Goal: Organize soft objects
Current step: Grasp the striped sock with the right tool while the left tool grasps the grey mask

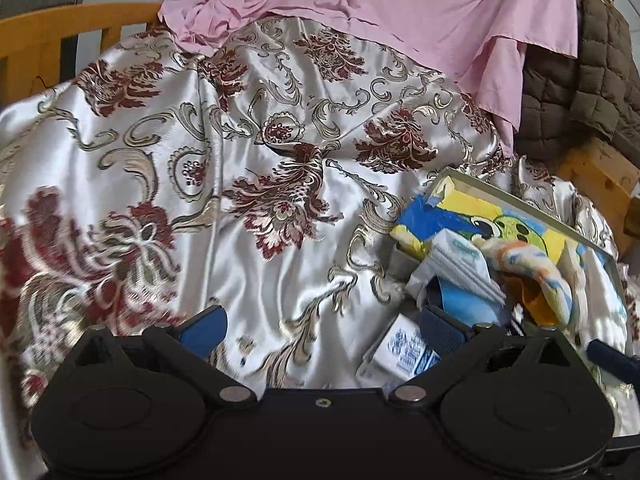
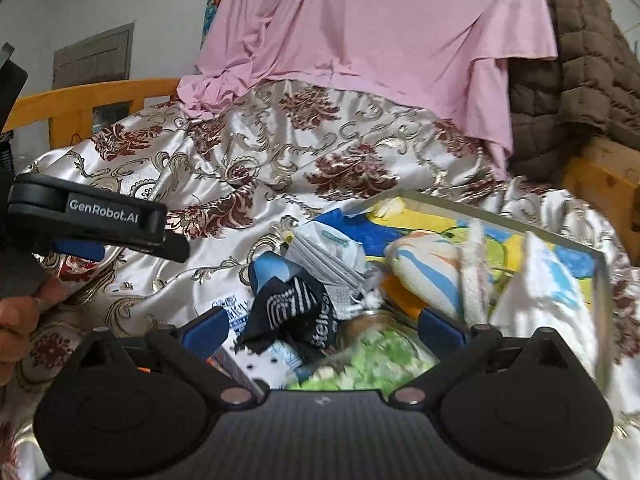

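A shallow box point(image 1: 524, 200) with a yellow and blue cartoon print lies on the satin floral bedspread point(image 1: 200, 152). It holds soft items: a striped plush point(image 1: 536, 268), a packet of face masks point(image 1: 460, 260), a white cloth point(image 2: 548, 280). In the right wrist view the box point(image 2: 500, 216) also shows a black sock point(image 2: 292, 308), the plush point(image 2: 432, 272), the masks point(image 2: 328, 248) and a green fluffy thing point(image 2: 372, 364). My left gripper point(image 1: 324, 328) is open and empty over the bedspread, left of the box; it also shows in the right wrist view point(image 2: 120, 236). My right gripper point(image 2: 324, 332) is open over the sock.
A pink sheet point(image 1: 380, 12) hangs at the back, with a brown quilted blanket point(image 1: 592, 76) to its right. An orange wooden bed frame point(image 1: 60, 32) runs along the left and right point(image 2: 600, 184). A tissue pack point(image 1: 404, 352) lies by the box.
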Motion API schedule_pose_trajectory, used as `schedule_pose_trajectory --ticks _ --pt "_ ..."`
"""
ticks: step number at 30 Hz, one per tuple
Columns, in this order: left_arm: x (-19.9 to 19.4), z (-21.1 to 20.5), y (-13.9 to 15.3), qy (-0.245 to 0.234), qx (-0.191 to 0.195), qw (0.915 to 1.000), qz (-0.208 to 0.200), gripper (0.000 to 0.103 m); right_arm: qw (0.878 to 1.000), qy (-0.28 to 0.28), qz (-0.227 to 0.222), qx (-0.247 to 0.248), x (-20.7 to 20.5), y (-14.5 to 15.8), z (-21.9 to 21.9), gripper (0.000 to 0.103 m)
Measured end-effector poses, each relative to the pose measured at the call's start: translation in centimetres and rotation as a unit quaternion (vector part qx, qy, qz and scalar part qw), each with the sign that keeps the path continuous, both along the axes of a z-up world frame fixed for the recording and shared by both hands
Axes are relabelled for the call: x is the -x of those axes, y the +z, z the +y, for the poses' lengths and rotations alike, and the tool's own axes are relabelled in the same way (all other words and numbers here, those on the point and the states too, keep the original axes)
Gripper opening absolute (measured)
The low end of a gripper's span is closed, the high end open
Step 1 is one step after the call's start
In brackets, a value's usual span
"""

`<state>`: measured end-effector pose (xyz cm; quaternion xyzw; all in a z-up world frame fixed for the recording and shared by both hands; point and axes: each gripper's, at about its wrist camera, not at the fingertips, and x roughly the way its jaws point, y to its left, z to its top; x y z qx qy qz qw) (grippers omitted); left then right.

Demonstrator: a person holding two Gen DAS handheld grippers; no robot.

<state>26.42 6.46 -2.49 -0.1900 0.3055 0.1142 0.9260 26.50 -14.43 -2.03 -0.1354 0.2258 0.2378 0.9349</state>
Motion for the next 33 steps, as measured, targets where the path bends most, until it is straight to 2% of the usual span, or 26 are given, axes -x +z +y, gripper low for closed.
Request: schedule_pose_trajectory --ticks 3,6,14,18,22,26,31,33 --pt "-1.3 0.4 -0.1 -0.008 0.012 0.9999 -0.004 0.102 1.000 0.012 0.004 -0.006 -1.3 -0.1 0.8 0.101" --pt "-2.4 0.7 -0.2 -0.017 0.022 0.9996 -0.009 0.102 1.000 0.023 0.020 -0.006 -2.3 -0.2 1.4 0.087" --pt "-3.4 1.2 -1.3 -0.030 0.067 0.9970 -0.024 0.102 0.998 0.031 0.053 -0.013 -3.2 -0.3 1.7 0.083" --pt "-3.6 0.9 -1.7 -0.032 0.078 0.9962 -0.020 0.102 0.997 0.030 0.064 -0.017 -3.3 -0.5 2.0 0.076" --pt "-3.6 0.9 -2.0 -0.026 0.080 0.9963 -0.016 0.102 0.997 0.021 0.078 -0.006 -3.4 -1.4 2.6 0.060" --pt "-3.4 1.0 -2.1 -0.022 0.077 0.9967 -0.016 0.102 0.997 0.009 0.080 -0.017 -3.5 -1.5 2.4 0.053" --pt "-3.5 1.2 -2.2 -0.020 0.079 0.9966 -0.015 0.102 0.996 -0.008 0.078 -0.033 -3.7 -1.5 1.9 0.023" --pt "-3.6 1.2 -2.3 -0.021 0.076 0.9968 -0.016 0.102 0.996 -0.012 0.075 -0.043 -3.8 -1.4 1.7 0.016"
